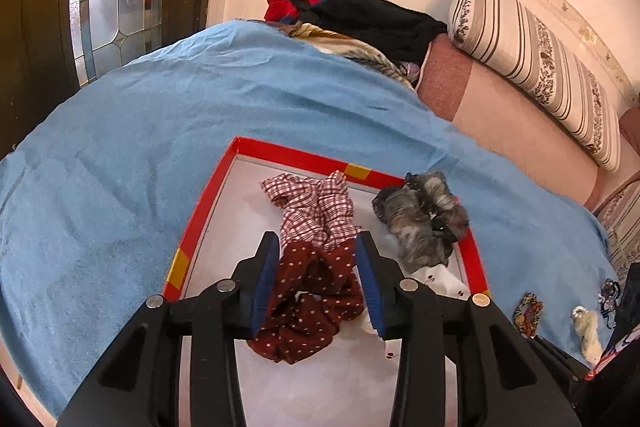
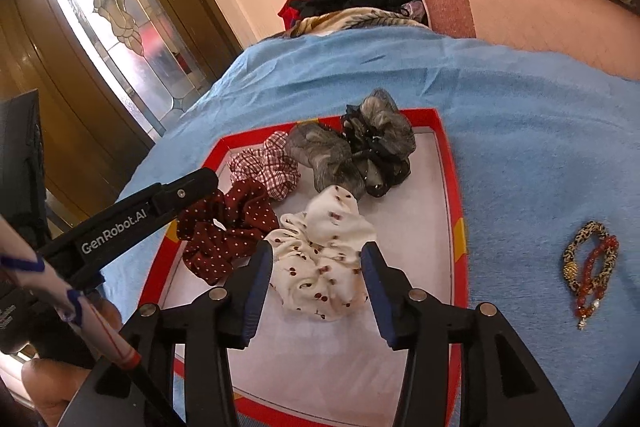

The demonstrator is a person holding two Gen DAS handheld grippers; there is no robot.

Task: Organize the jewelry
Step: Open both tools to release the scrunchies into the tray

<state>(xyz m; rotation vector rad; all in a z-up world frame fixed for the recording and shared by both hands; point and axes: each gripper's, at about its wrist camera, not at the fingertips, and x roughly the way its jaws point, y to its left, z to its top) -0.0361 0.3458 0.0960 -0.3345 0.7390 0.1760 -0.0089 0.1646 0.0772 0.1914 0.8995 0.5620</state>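
Clearly the left gripper (image 1: 317,269) stands with its jaws wide, straddling the maroon scrunchie (image 1: 310,301) in the tray (image 1: 192,239) without pinching it. Only the left view shows the small pale bundle (image 1: 587,331) lying on the blue towel (image 1: 160,115) to the right of the tray. The right gripper (image 2: 318,281) is just as wide, its blue pads either side of the white scrunchie (image 2: 324,251), which the left view mostly hides behind a finger. Only the right view shows the left gripper from the side, reaching over the tray's left rim (image 2: 456,187), and it shows the beaded bracelets (image 2: 590,267) sharply: a leopard-patterned loop and a red bead strand, touching, on the towel to the right of the tray. Inside the tray, the checked scrunchie (image 2: 266,169) lies just beyond the maroon one, and the grey scrunchie (image 2: 352,147) sits at the far right corner. Clothes (image 1: 360,19) are heaped beyond the tray, at the towel's far edge.
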